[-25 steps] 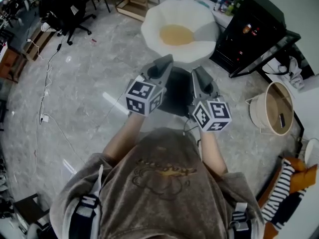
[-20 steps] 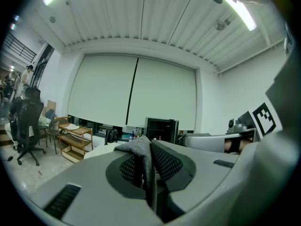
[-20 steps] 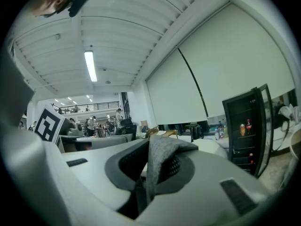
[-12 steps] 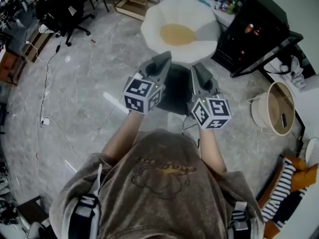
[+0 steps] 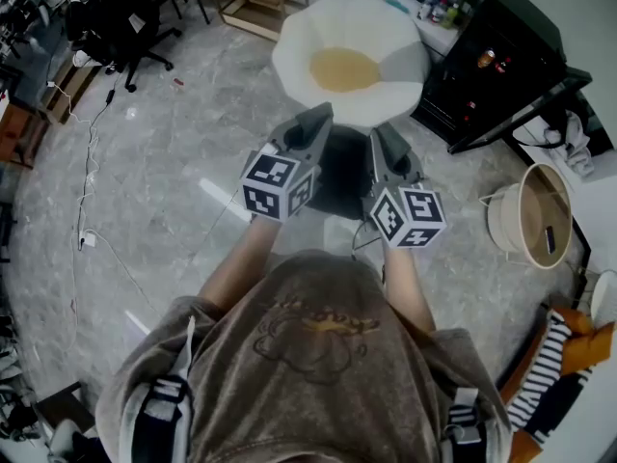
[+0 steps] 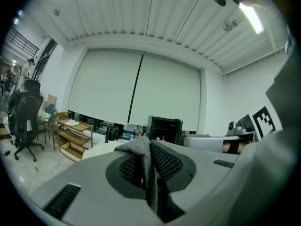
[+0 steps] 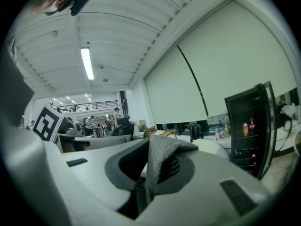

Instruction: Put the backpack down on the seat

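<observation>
Black and slack, the backpack (image 5: 339, 177) hangs at the centre of the head view between the left gripper (image 5: 316, 122) and the right gripper (image 5: 382, 135). It is carried at two points, probably so that it stays level and can be lowered squarely. It is just short of the white seat (image 5: 299, 46) in the upper middle and is not yet on its tan cushion (image 5: 342, 68). This view hides the grip itself. In the left gripper view the left gripper (image 6: 149, 147) shows its fingers (image 6: 167, 163) nearly together, pinching a fold of grey fabric (image 6: 143, 159), which I judge to be part of the bag. A wooden shelf trolley (image 6: 70, 135) stands at lower left. In the right gripper view the right gripper (image 7: 153, 161) clamps a similar grey fold (image 7: 160, 157) just as narrowly, and a black drinks cooler (image 7: 247, 135) stands at right. Neither gripper view shows the bag's body or the cushion.
</observation>
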### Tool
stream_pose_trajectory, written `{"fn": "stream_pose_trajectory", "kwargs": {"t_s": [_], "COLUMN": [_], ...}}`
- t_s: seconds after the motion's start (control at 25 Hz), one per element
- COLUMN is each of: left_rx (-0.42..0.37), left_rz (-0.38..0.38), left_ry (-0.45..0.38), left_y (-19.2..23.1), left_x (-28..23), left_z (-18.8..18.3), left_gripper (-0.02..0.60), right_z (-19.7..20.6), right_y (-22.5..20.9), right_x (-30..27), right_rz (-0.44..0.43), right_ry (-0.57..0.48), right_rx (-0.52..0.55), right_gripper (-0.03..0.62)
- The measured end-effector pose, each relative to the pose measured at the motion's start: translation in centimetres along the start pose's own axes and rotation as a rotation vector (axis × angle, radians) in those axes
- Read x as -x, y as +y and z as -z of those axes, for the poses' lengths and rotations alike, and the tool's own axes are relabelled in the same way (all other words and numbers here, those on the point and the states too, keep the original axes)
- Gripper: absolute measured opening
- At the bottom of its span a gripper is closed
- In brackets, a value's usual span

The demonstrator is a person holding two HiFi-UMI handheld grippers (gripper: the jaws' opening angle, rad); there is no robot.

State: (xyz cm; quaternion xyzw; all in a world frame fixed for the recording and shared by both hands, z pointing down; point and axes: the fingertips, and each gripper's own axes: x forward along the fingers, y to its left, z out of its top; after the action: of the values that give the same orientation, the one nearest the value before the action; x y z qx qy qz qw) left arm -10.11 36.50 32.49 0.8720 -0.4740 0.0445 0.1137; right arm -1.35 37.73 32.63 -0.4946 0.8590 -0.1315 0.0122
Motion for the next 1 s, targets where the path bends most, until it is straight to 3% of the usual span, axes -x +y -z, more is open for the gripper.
{"fn": "stream_pose_trajectory", "kwargs": {"t_s": [0.32, 1.0], "left_rx": [0.03, 0.008], "left_rz": [-0.004, -0.021], "left_ry": [0.007, 0.039], "left_y": [2.1, 5.9], "left_x": [-3.1, -10.9], "left_z": [0.1, -2.7], "left_gripper": [0.031, 0.031], "right_z": [0.0, -3.0], "right_y": [-1.9, -6.9], "right_x": [-3.1, -11.0], "right_rz": [-0.021, -0.056], "right_ry": [0.012, 0.034], "right_rx": [-0.004, -0.055], "right_gripper": [0.031, 0.031]}}
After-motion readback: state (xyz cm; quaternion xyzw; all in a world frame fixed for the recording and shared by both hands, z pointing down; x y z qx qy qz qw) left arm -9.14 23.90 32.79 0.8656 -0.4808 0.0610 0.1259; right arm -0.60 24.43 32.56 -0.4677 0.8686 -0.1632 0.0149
